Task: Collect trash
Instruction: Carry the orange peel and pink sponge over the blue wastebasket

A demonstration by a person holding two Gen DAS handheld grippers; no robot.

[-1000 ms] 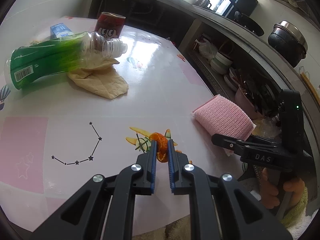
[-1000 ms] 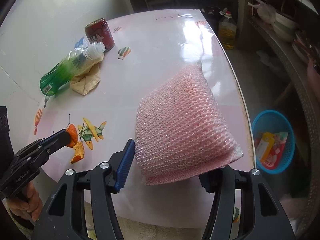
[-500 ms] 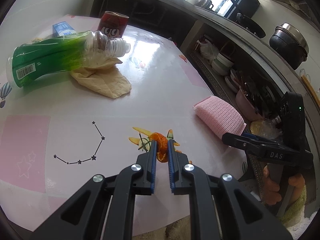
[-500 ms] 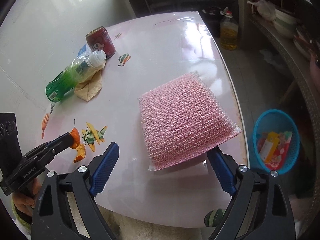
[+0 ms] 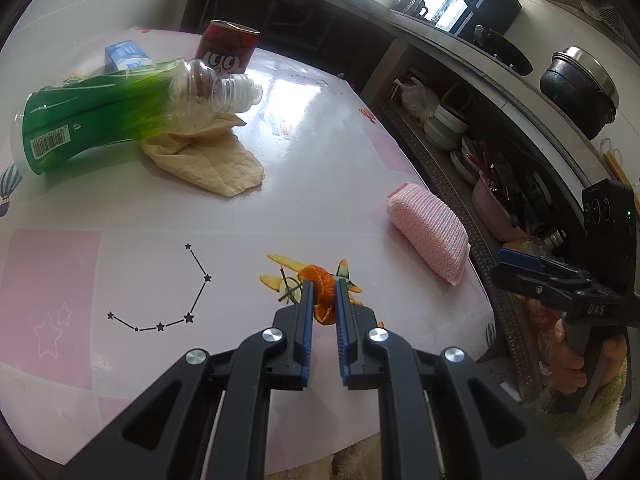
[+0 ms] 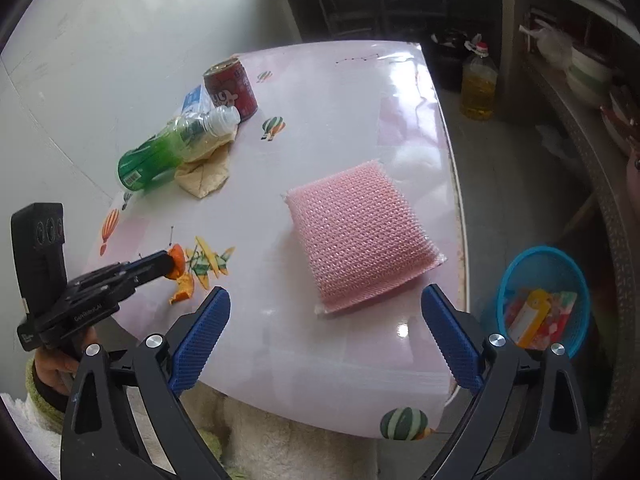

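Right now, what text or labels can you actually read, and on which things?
"DAS" on the right gripper body.
Red can: big white letters, partly hidden, unclear.
Green bottle: barcode, digits too small.
Blue carton: print blurred.
Left gripper body: white lettering, too small.
Basket wrappers: unreadable.

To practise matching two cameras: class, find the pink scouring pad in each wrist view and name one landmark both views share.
Left wrist view: pink scouring pad, right of centre, lying near the table's edge.
Right wrist view: the pad sits at centre, ahead of the open right gripper.
Shared landmark: the red can.
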